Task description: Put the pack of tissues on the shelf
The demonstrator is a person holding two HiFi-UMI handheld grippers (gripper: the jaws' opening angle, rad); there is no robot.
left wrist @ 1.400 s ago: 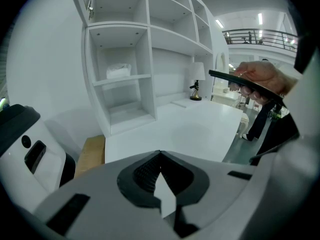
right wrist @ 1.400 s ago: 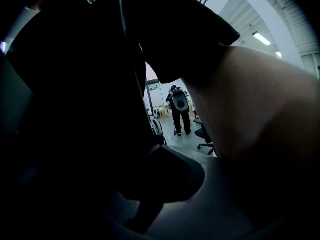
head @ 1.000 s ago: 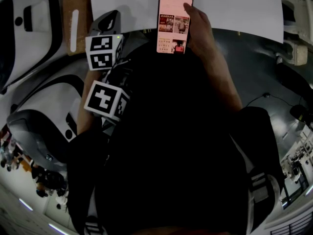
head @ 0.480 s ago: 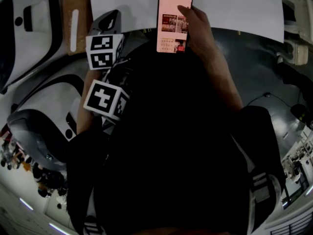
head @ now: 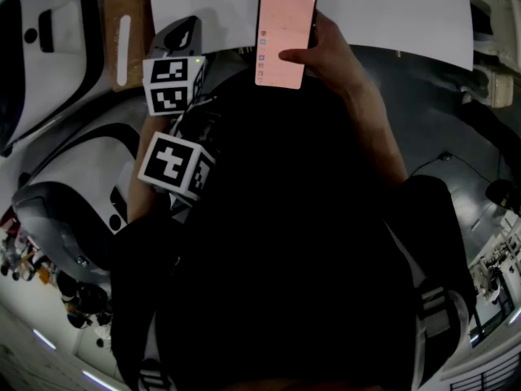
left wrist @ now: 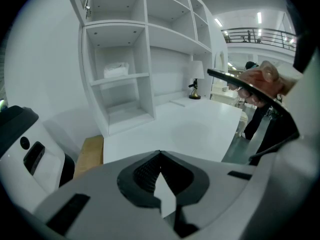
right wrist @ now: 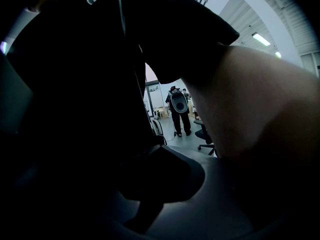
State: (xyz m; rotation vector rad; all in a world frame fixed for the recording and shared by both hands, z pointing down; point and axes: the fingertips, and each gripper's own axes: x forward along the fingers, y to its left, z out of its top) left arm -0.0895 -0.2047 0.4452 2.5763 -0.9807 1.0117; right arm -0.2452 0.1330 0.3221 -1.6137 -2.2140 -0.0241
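Idling, jaws closed on nothing: my left gripper (left wrist: 160,155) and right gripper (right wrist: 160,151). Pack of tissues (left wrist: 116,70), likely light and soft, best pinched mid-body, already lies on the shelf's (left wrist: 146,39) middle-left board.

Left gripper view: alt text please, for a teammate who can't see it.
The left gripper, jaws shut and empty, points across a white table toward a white shelf unit with a white pack on one shelf. At right, a hand holds a phone.
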